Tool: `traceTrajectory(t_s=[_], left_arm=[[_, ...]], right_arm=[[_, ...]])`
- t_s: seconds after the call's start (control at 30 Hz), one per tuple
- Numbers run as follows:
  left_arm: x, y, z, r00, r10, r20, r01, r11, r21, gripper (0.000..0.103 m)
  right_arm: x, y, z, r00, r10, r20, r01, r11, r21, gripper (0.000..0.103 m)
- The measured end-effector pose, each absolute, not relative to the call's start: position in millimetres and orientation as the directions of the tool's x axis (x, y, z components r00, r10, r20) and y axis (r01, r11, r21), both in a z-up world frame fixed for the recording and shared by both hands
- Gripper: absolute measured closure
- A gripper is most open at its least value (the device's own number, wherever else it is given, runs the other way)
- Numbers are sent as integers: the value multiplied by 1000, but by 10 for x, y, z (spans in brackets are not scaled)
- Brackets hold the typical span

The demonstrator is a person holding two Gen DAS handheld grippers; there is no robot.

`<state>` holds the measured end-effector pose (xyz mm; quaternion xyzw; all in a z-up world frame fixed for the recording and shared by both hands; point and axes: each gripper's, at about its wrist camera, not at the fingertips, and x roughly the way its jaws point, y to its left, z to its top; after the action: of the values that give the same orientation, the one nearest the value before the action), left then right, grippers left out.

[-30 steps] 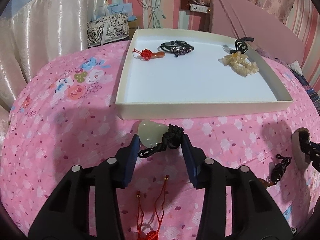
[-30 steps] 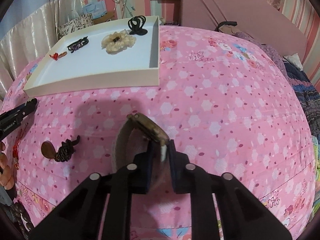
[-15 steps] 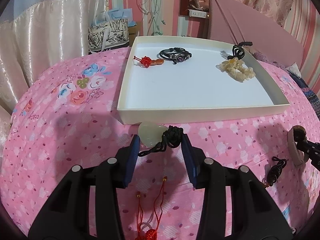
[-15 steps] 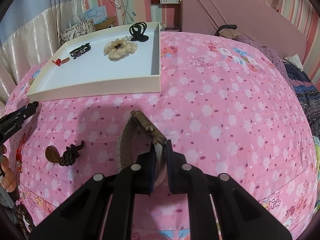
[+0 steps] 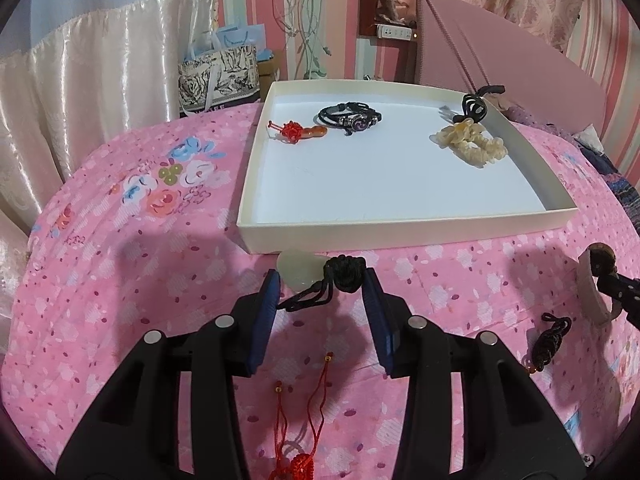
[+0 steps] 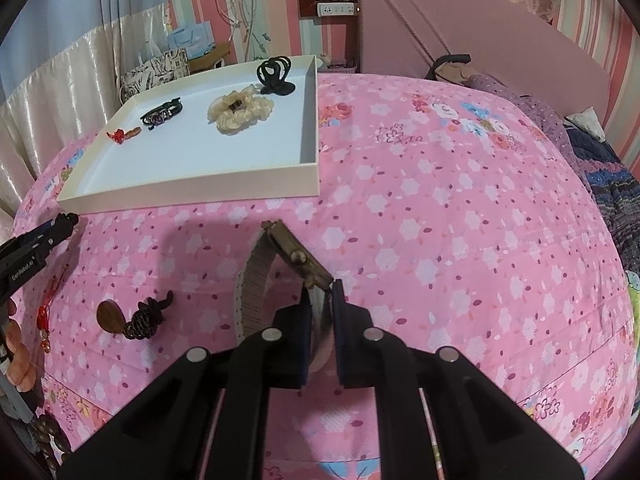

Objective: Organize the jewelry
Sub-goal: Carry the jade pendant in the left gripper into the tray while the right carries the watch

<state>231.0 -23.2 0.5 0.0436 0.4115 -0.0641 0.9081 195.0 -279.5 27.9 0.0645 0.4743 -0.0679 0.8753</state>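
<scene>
1. One white tray [image 5: 404, 236] sits on the pink bedspread [image 5: 132, 264], and it holds four pieces; one red knot charm [image 5: 296, 132] at its far left, one black bracelet [image 5: 350, 116] just right of that, one cream bead bracelet [image 5: 472, 144] toward its right wall, one black claw clip [image 5: 474, 105] in its far right corner.
2. Left gripper [image 5: 322, 286] sits at the tray's near wall, jaws part-way apart around one pale jade pendant [image 5: 298, 272] with black knotted cord; pads touching or not, can't tell.
3. Right gripper [image 6: 320, 300] is off the tray's near right corner, pinched tight on one watch [image 6: 288, 252] by its strap.
4. Below the tray's near wall lie one brown pendant [image 6: 110, 316] and one red tassel [image 5: 300, 456].
</scene>
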Motion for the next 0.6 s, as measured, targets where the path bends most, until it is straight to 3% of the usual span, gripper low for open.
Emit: traceTrajectory(t_s=[0.33, 0.6], left_arm=[[2341, -254, 272, 672, -106, -733, 153, 988, -2, 62], [2638, -452, 524, 691, -153, -706, 198, 980, -19, 62]], right_arm=[[2048, -2795, 632, 602, -41, -798, 179, 980, 84, 94], [2689, -2578, 834, 620, 5, -785, 128, 986, 107, 94]])
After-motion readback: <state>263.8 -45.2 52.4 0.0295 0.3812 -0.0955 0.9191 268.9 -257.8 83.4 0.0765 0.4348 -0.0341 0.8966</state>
